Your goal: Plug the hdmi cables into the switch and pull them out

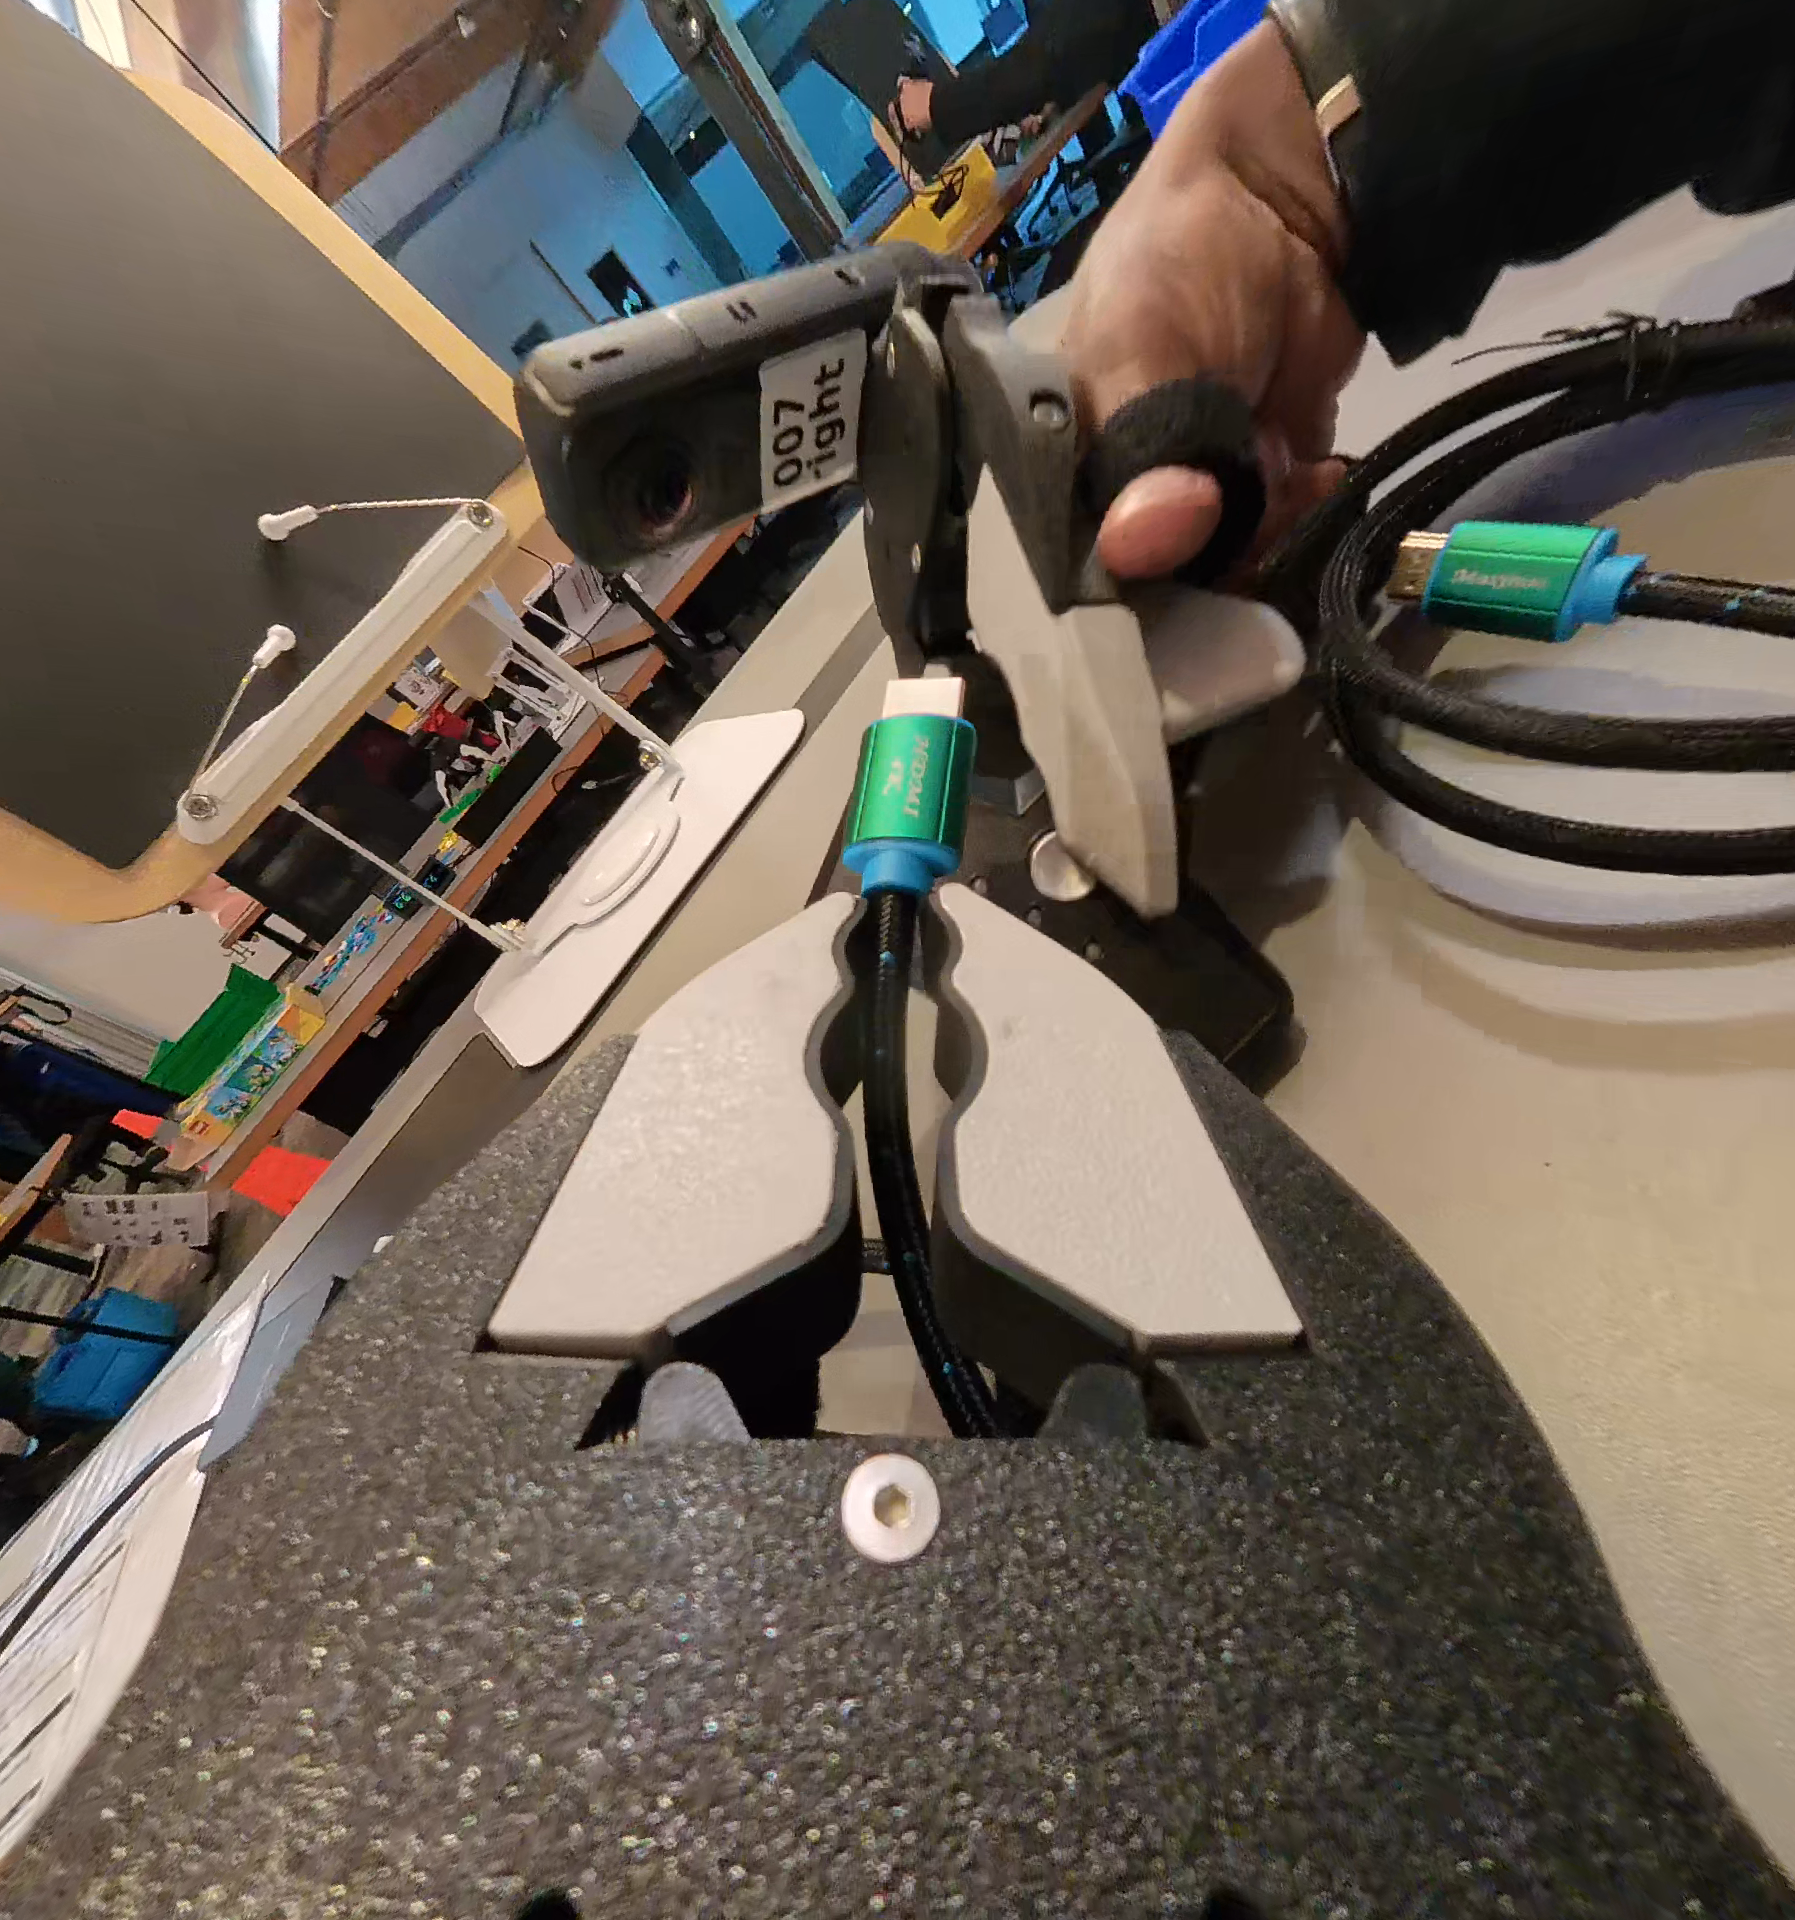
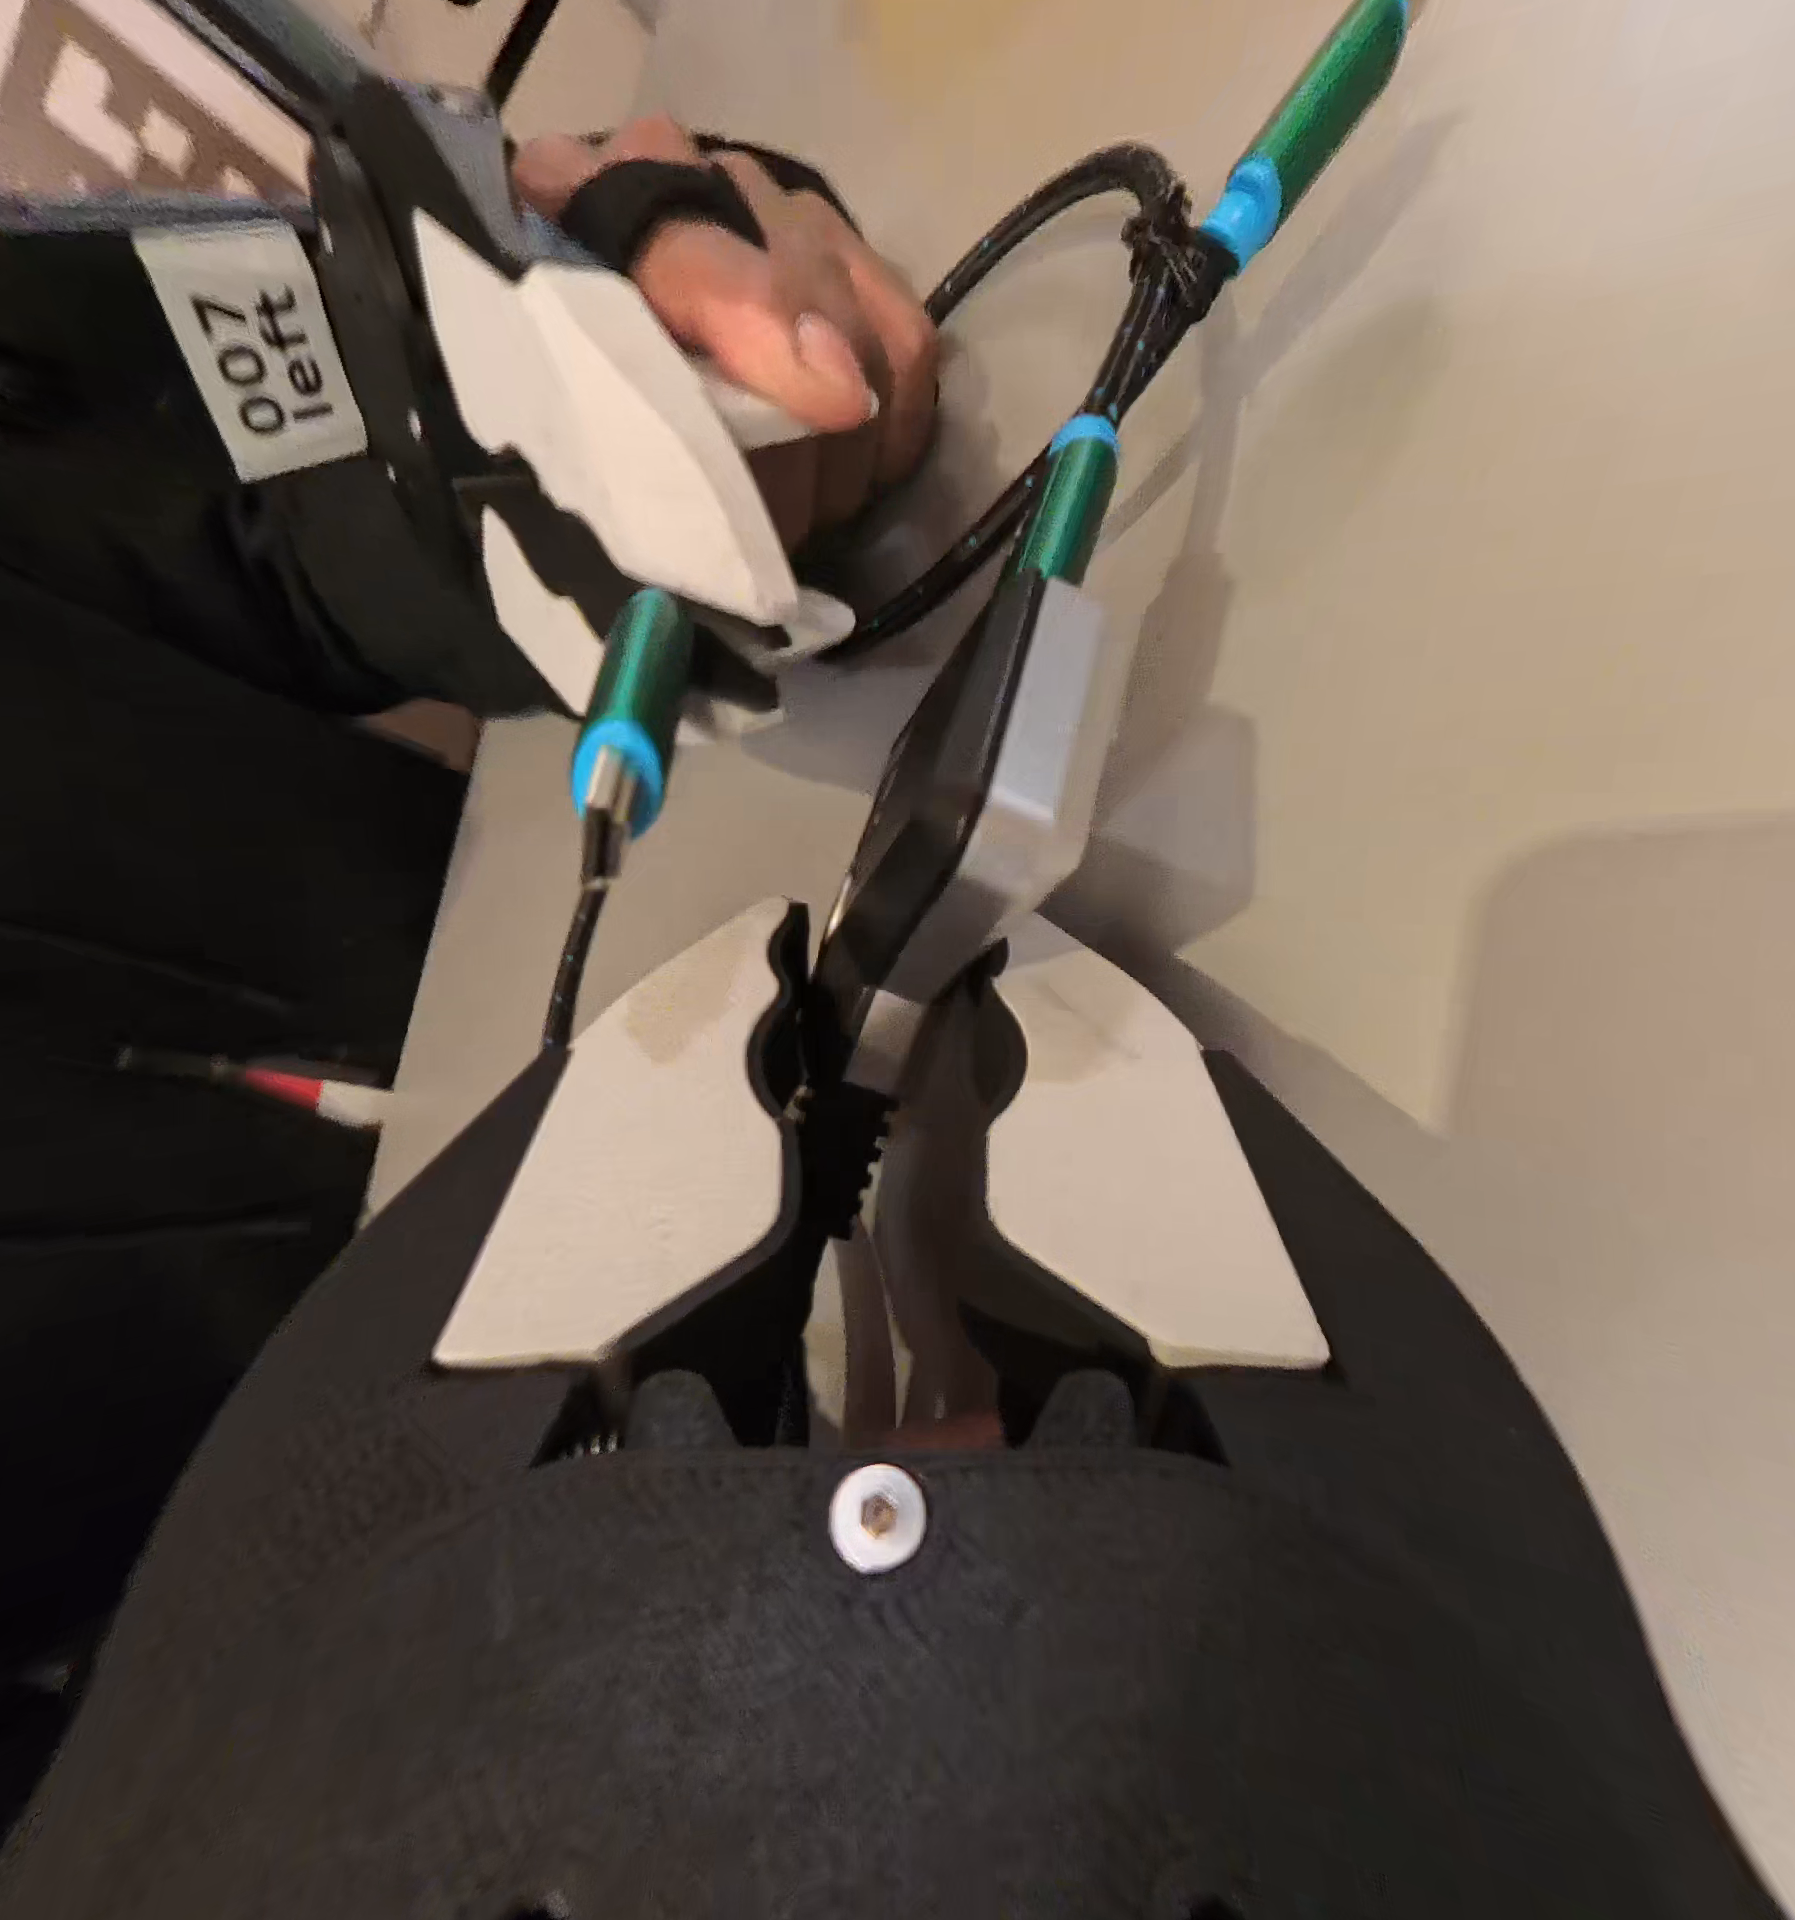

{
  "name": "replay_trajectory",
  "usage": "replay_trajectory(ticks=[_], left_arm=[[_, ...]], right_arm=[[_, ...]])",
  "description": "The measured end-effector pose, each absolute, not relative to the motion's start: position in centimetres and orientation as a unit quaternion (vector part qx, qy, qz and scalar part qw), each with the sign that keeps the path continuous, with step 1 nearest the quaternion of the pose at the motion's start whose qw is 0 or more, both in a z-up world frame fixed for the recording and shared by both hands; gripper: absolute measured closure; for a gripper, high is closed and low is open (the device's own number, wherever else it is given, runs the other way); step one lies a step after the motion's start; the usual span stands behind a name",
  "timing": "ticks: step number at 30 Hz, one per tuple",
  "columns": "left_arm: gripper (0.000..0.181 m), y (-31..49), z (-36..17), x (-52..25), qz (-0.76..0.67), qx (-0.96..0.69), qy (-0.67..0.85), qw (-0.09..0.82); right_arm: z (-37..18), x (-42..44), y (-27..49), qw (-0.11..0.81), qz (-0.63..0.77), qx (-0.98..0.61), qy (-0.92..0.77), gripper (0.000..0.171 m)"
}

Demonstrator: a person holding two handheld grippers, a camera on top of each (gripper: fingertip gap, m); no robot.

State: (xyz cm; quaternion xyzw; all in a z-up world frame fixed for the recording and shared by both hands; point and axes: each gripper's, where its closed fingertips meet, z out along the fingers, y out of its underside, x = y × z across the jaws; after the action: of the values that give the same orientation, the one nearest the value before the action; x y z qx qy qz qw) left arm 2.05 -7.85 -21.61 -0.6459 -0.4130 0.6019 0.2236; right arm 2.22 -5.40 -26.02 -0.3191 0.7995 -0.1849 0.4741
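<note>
Pinching the braided cable just behind its green plug (image 1: 908,795), my left claw (image 1: 898,935) is closed on the cord so the metal tip stands free, aimed toward the black switch (image 1: 1163,935) that the other claw pins down. A spare plug (image 1: 1495,582) lies beside the coiled cable on the table (image 1: 1599,1195).

From my right claw (image 2: 888,971), clamped on the switch (image 2: 966,769) to steady it, one plug (image 2: 1075,504) is already seated, and the left claw's plug (image 2: 633,675) hovers near.

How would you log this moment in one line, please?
left gripper: shut on HDMI cable, plug free | right gripper: shut on switch | one plug inserted
</note>
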Motion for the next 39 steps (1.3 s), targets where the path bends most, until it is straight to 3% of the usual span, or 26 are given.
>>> replay_trajectory(ticks=[5, 13, 16, 22, 31, 39], left_arm=[[0.173, -7.2, -21.4, 2.5, 0.593, -0.654, -0.397, 0.25], [0.172, -6.0, -21.1, 4.1, 0.574, -0.749, -0.301, 0.138], [0.172, -7.2, -21.3, 5.1, 0.57, -0.77, -0.282, 0.055], [0.172, -8.1, -21.9, 5.0, 0.559, -0.782, -0.277, -0.004], [0.173, -7.1, -21.7, 4.7, 0.567, -0.785, -0.248, 0.039], [0.172, -7.0, -21.0, 4.4, 0.574, -0.789, -0.22, 0.013]], right_arm=[[-25.4, 1.8, -5.0, 0.483, -0.221, -0.308, 0.79, 0.144], [-24.3, 1.8, -2.7, 0.503, -0.244, -0.328, 0.761, 0.145], [-23.7, 1.6, -2.7, 0.524, -0.247, -0.323, 0.749, 0.145], [-23.5, 1.6, -2.4, 0.527, -0.249, -0.337, 0.74, 0.145], [-22.9, 1.7, -1.5, 0.533, -0.261, -0.37, 0.715, 0.145], [-22.7, 1.7, -1.4, 0.503, -0.273, -0.404, 0.714, 0.145]])
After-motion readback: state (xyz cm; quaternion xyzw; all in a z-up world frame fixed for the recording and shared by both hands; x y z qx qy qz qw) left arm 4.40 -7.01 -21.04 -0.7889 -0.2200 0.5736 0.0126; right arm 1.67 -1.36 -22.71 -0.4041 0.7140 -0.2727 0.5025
